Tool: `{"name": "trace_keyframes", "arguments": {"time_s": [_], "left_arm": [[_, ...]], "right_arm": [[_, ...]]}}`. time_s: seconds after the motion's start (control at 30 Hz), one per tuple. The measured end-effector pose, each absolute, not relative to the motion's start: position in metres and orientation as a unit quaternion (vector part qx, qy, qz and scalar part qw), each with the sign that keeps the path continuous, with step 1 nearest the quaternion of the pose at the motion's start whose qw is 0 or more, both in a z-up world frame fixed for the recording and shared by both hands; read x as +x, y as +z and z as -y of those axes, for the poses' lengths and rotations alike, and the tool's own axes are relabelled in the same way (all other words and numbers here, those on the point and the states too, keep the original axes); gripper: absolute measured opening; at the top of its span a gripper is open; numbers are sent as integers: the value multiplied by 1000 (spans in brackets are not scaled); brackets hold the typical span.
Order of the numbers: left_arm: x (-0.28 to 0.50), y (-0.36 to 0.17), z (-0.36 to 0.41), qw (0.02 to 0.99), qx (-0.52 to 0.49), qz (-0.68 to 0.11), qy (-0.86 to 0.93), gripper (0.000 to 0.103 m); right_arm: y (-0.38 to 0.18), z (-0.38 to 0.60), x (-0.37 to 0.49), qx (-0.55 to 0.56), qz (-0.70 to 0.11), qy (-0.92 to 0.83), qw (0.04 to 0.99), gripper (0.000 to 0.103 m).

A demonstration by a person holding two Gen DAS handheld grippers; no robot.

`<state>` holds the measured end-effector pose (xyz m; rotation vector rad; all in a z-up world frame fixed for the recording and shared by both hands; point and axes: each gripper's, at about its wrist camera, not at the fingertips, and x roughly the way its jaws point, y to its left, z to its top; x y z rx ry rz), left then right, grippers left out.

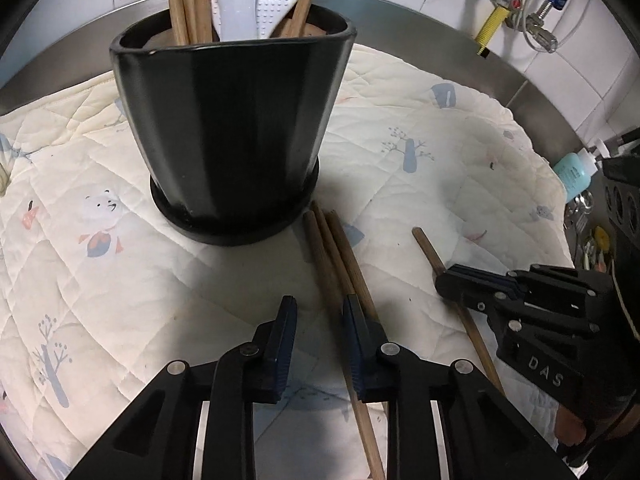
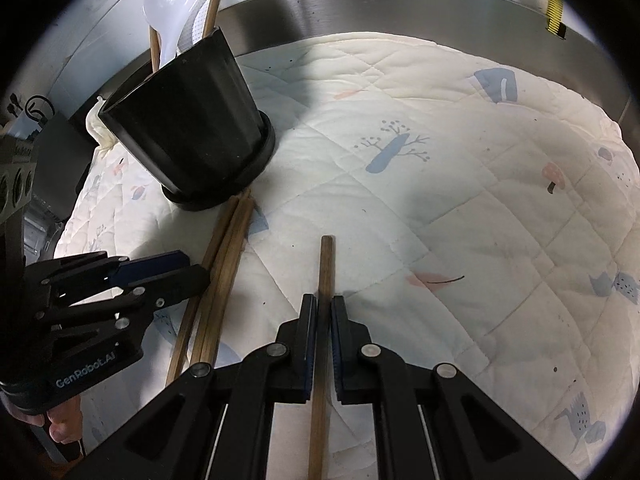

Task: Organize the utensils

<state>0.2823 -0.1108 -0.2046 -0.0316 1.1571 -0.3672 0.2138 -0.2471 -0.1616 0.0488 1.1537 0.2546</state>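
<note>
The right tool (image 2: 324, 300) is clenched on a single wooden chopstick (image 2: 325, 264) that lies on the quilted cloth (image 2: 460, 184) covering the steel counter (image 2: 400, 8), out in the cloth's middle. The left tool (image 1: 320, 304) hovers with its jaws partly apart over a bundle of three chopsticks (image 1: 332, 248), one finger on the bundle, nothing gripped. The bundle's far tips touch the base of the black holder (image 1: 228, 120), which stands toward the counter's back edge with more chopsticks and white plastic spoons (image 1: 256, 4).
</note>
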Motion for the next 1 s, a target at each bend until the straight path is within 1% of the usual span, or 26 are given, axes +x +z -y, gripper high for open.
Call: {"name": "trace_keyframes", "arguments": {"time_s": [0.43,0.5,0.57,0.63,0.83,1.0], "left_arm": [[297,-205,127,812,24,-559,-165,26],[297,-205,132,815,41,-556,-157,24],[296,-205,137,819,52,-551,-149,18],[296,-205,136,820,42,-549,-155,11],[293,-205,126,824,18,-540,-173,8],[285,-200,113,827,-9,-528,-193,7]], "right_arm": [[-163,241,223,18,-548,128,827,10],[-163,241,224,18,-549,127,826,10],[-163,240,226,17,-550,126,825,10],[-164,240,226,15,-550,126,826,10],[-163,237,227,5,-545,124,829,10],[-157,241,221,22,-536,126,835,9]]}}
